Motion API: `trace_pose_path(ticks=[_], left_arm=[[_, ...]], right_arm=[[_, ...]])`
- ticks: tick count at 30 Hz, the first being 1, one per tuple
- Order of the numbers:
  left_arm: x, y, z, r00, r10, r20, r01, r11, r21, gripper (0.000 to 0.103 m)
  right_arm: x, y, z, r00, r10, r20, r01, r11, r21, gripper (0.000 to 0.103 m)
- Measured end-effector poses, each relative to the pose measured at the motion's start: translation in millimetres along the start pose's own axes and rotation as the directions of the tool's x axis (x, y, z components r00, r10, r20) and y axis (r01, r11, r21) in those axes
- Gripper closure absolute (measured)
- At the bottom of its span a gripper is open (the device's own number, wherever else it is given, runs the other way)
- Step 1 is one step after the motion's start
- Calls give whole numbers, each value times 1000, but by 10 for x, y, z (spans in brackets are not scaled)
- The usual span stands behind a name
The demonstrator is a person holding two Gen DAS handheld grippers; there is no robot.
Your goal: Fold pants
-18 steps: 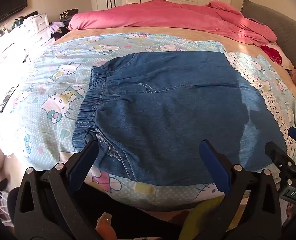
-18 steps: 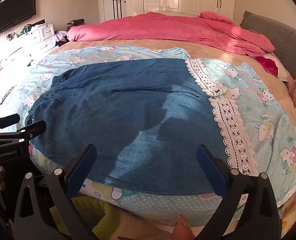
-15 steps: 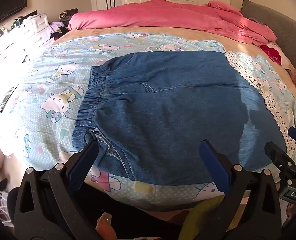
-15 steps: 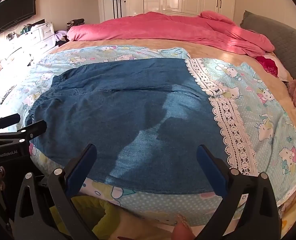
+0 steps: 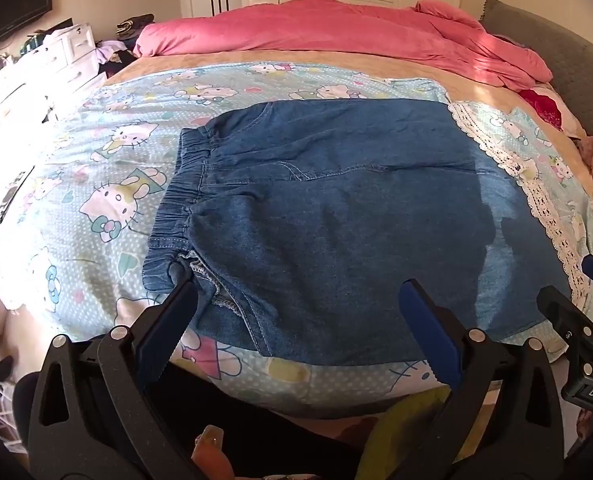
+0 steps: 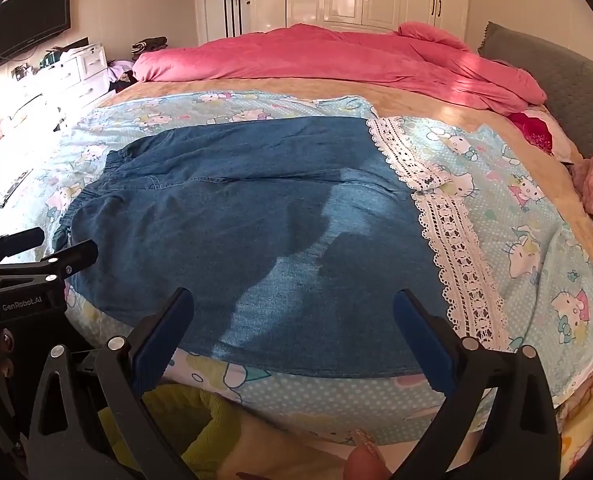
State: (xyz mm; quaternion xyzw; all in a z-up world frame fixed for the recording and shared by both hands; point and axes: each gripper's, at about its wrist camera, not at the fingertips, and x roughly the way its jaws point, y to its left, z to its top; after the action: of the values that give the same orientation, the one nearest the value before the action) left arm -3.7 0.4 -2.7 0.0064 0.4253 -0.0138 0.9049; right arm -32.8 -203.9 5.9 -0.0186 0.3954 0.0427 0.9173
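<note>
Both grippers, left (image 5: 296, 304) & right (image 6: 292, 312), spread wide, empty; pants (image 5: 336, 216) flat just ahead.

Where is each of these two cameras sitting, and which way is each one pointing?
Left wrist view: sits on the left gripper, looking forward over the bed's near edge at the waistband end of the denim pants; its open fingers show, and the right gripper at the right edge.
Right wrist view: sits on the right gripper, facing the pants' other end and the lace trim; its open fingers show, and the left gripper at the left edge.
Shared: pants, cartoon-cat sheet, pink duvet.
</note>
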Motion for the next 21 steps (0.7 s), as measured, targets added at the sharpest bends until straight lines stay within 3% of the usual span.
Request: trace_pose_path(ticks=[21], left_arm=[[-65,28,27,1000,-10,0,10,1000,1,8]], right_arm=[[-21,40,-19,1000,6,-2,-6,1000,-11,4]])
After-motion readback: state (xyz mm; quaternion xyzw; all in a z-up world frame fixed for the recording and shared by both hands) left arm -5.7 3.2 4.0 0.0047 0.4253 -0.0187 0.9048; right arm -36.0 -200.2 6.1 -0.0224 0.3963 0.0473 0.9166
